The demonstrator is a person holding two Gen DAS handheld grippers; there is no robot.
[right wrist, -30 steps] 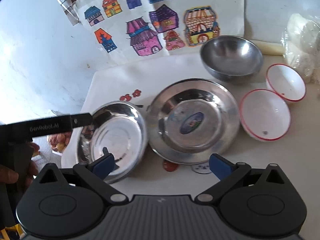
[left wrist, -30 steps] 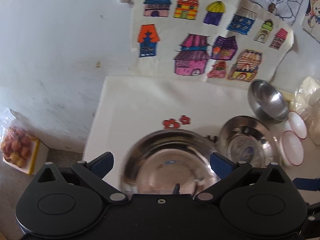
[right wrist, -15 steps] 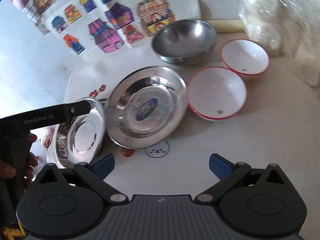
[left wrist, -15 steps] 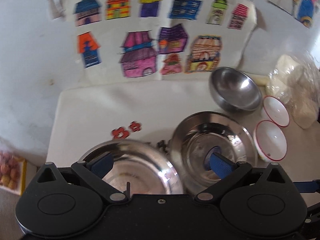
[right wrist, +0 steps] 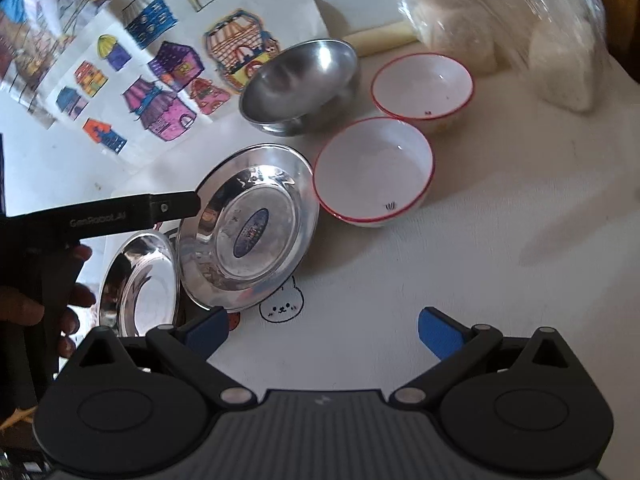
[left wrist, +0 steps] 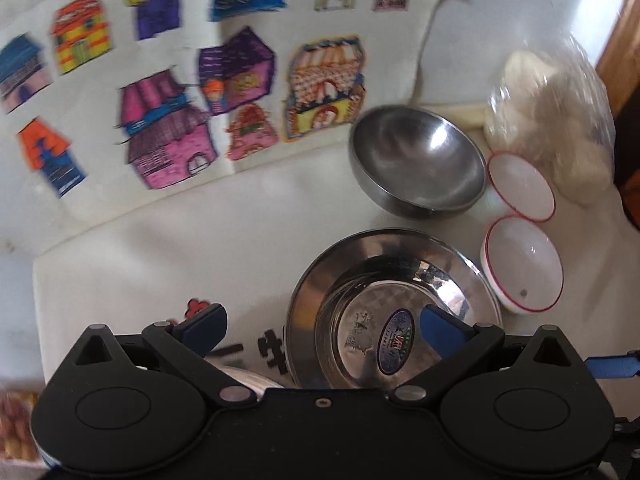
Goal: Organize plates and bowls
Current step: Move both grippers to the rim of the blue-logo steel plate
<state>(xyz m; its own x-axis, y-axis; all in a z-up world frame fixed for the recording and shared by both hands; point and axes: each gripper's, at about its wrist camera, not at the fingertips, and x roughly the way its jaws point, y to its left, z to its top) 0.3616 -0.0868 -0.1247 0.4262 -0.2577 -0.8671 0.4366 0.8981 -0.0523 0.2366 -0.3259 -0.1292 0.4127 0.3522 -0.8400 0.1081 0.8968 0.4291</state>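
Observation:
A large steel plate (right wrist: pixel 248 224) with a blue sticker lies mid-table; it also shows in the left wrist view (left wrist: pixel 394 312). A smaller steel plate (right wrist: pixel 138 284) lies to its left, mostly hidden under the left gripper in the left wrist view. A steel bowl (right wrist: pixel 300 86) (left wrist: pixel 418 164) stands behind. Two white red-rimmed bowls (right wrist: pixel 374 170) (right wrist: pixel 422 86) sit to the right, also in the left wrist view (left wrist: pixel 524 264) (left wrist: pixel 520 186). My left gripper (left wrist: pixel 320 326) is open above the large plate's left rim. My right gripper (right wrist: pixel 322 330) is open and empty over bare table.
A sheet of coloured house drawings (left wrist: pixel 200 80) leans on the wall behind. A clear bag of white stuff (right wrist: pixel 516 24) sits at the back right. A bag of small fruit (left wrist: pixel 14 424) lies off the table's left edge.
The left gripper has swung right, from over the small plate to over the large plate. The right gripper has swung right, towards the white bowls.

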